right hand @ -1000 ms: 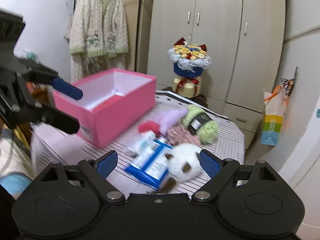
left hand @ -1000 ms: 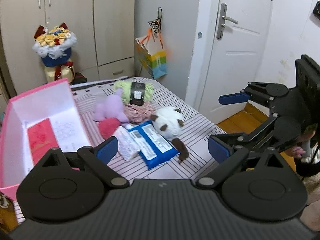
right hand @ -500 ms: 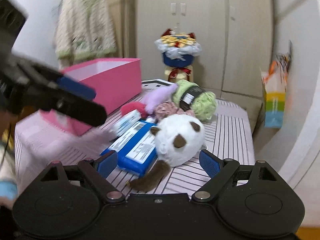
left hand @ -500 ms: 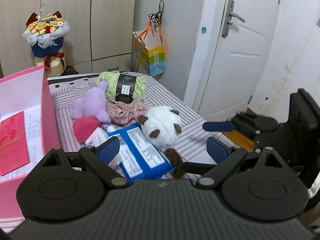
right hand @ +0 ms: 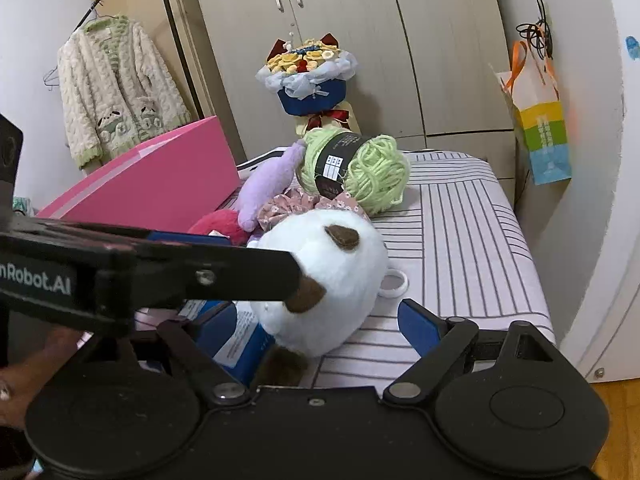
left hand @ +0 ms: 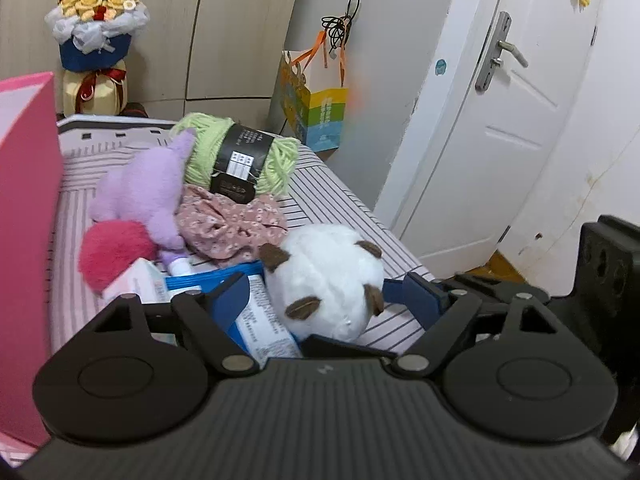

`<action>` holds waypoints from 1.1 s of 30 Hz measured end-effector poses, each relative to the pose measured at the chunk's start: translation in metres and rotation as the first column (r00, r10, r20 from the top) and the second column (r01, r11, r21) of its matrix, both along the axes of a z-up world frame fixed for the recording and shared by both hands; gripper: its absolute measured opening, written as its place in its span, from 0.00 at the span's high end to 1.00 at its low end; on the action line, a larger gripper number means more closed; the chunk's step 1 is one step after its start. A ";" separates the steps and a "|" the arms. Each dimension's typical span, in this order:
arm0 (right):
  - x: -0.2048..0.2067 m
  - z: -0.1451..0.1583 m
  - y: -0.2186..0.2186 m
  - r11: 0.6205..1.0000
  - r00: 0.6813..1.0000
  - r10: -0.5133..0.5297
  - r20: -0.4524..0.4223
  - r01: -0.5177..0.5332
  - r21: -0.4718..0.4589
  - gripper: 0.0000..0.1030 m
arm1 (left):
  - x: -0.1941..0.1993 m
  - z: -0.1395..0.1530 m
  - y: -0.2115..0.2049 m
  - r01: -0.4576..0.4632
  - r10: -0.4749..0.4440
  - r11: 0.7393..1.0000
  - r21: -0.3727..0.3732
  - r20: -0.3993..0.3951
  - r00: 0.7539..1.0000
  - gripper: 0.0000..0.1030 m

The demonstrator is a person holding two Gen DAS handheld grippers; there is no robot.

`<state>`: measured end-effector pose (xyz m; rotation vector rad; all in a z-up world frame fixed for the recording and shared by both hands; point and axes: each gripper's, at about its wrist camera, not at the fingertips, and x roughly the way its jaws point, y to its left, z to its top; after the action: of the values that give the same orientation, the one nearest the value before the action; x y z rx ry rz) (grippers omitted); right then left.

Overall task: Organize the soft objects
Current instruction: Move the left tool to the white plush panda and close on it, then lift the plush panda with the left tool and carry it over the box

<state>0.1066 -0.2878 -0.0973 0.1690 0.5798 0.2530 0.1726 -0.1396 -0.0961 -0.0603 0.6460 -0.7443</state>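
A white plush with brown patches (left hand: 324, 280) (right hand: 328, 268) lies near the front of the striped table (left hand: 340, 208). It rests partly on a blue packet (left hand: 260, 316). My left gripper (left hand: 324, 300) straddles the plush with its jaws closing; a gap shows at each pad. In the right wrist view its black finger (right hand: 180, 276) reaches the plush's side. My right gripper (right hand: 320, 326) stands just short of the plush, jaws wide and closing slightly, holding nothing. Behind lie a green yarn ball (left hand: 240, 160), a purple plush (left hand: 140, 192), a floral cloth (left hand: 228, 228) and a red fluffy ball (left hand: 112, 248).
An open pink box (left hand: 24, 240) (right hand: 160, 184) stands at the table's left. A bouquet (right hand: 308, 76) and wardrobe doors are behind the table, and a gift bag (right hand: 540, 132) hangs at the right. A white door (left hand: 500, 120) lies beyond the table's right edge. A hand (right hand: 24, 372) holds the left gripper.
Both grippers have come down and closer to the white plush, which now fills the space ahead of their fingers. The left jaws have narrowed around it.
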 end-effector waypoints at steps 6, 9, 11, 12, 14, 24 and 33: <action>0.003 -0.009 0.008 1.000 1.000 -0.016 0.009 0.015 0.013 0.31 | 0.009 -0.011 -0.007 -0.017 0.015 1.000 -0.027 -0.060 0.998 0.36; -0.005 -0.013 0.011 0.998 0.997 -0.062 0.043 0.062 0.006 0.42 | 0.006 -0.017 -0.010 -0.025 0.024 1.000 -0.011 -0.062 0.998 0.41; -0.011 -0.014 0.013 0.997 0.995 -0.083 0.063 0.083 0.003 0.44 | 0.001 -0.018 -0.012 -0.025 0.025 1.000 -0.007 -0.043 0.999 0.42; -0.013 -0.014 0.015 0.996 0.993 -0.089 0.072 0.090 -0.005 0.45 | -0.001 -0.017 -0.012 -0.027 0.027 1.000 -0.006 -0.039 0.999 0.42; -0.018 -0.012 0.022 0.994 0.991 -0.097 0.093 0.102 -0.043 0.46 | -0.007 -0.015 -0.013 -0.027 0.027 1.000 0.000 -0.026 0.999 0.42; -0.046 0.010 0.045 0.976 0.982 -0.118 0.147 0.142 -0.164 0.44 | -0.029 0.004 -0.003 -0.016 0.015 1.000 -0.027 -0.022 1.000 0.42; -0.066 0.030 0.060 0.969 0.991 -0.082 0.103 0.104 -0.223 0.44 | -0.057 0.021 0.008 -0.003 0.004 1.000 0.013 -0.028 1.000 0.42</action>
<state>0.0402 -0.2275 -0.0670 -0.0385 0.5021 0.1010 0.1153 -0.1313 -0.0746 -0.0603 0.6771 -0.7371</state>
